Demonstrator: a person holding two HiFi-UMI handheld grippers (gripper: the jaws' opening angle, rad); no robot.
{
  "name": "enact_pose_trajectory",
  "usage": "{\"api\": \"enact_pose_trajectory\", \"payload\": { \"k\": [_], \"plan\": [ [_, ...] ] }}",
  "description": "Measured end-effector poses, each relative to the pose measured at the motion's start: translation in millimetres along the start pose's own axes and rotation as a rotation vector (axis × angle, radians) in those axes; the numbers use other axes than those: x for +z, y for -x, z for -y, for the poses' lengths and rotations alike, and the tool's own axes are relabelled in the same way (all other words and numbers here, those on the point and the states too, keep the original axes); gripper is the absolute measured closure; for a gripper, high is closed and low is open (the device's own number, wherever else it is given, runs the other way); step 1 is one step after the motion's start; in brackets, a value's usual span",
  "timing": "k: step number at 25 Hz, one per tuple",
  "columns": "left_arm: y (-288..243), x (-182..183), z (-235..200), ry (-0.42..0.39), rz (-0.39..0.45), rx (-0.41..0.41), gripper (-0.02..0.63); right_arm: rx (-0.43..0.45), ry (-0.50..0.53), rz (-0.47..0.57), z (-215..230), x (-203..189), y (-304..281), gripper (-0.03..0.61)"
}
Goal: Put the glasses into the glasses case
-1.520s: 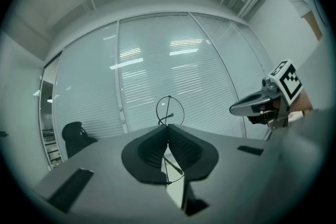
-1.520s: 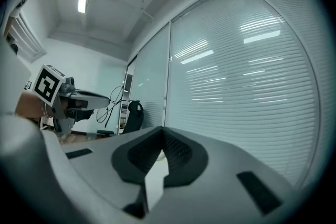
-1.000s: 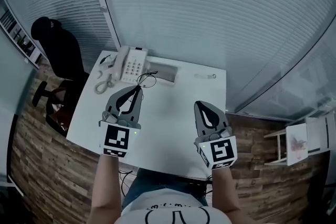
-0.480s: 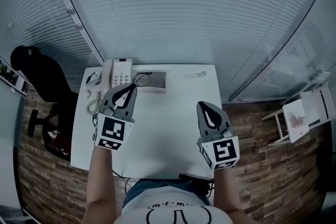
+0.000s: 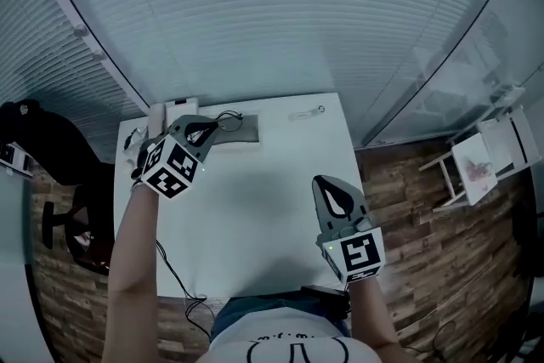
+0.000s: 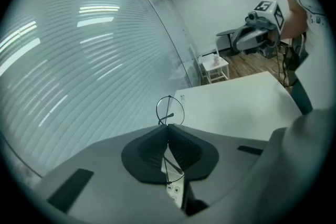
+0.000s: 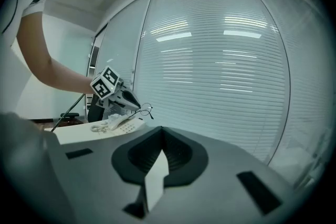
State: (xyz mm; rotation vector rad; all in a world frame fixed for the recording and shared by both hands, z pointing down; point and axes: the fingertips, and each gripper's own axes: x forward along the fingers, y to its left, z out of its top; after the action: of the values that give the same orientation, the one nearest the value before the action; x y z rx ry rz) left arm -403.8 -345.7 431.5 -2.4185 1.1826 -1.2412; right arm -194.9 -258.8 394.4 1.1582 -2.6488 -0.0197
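Note:
Thin wire-framed round glasses [image 5: 226, 118] are pinched between the tips of my left gripper [image 5: 212, 128], which is shut on them. In the left gripper view one round lens [image 6: 169, 109] sticks out past the closed tips of that gripper [image 6: 168, 126]. It hangs over the far left of the white table [image 5: 263, 208], just beside the flat grey glasses case [image 5: 240, 130]. My right gripper [image 5: 328, 183] is shut with nothing in it, low over the near right of the table. The right gripper view shows its closed tips [image 7: 161, 130] and, farther off, the glasses [image 7: 145, 109].
A white desk phone [image 5: 172, 108] with a coiled cord lies at the far left corner, next to the case. A small object [image 5: 319, 109] sits near the far right edge. A black office chair [image 5: 38, 144] stands left of the table, a white stand [image 5: 480, 166] to the right.
My left gripper has carried the glasses toward the table's far left, close to the case and phone, and has rolled. The right gripper has sunk slightly. The head view has tilted.

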Motion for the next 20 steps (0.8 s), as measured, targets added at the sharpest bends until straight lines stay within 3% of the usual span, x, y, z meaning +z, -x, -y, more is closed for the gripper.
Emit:
{"api": "enact_pose_trajectory", "payload": {
  "k": [5, 14, 20],
  "plan": [
    [-39.6, -21.0, 1.5, -0.073, -0.113, -0.162, 0.592, -0.001, 0.022, -0.027, -0.6, -2.4, -5.1, 0.569],
    [-98.2, -47.9, 19.0, -0.114, -0.210, -0.319, 0.592, -0.034, 0.008, -0.086, 3.1, -28.2, -12.9, 0.569],
    [-130.4, -59.0, 22.7, -0.041, -0.240, -0.394, 0.592, -0.059, 0.017, -0.129, 13.1, -31.2, -13.5, 0.569]
  ]
}}
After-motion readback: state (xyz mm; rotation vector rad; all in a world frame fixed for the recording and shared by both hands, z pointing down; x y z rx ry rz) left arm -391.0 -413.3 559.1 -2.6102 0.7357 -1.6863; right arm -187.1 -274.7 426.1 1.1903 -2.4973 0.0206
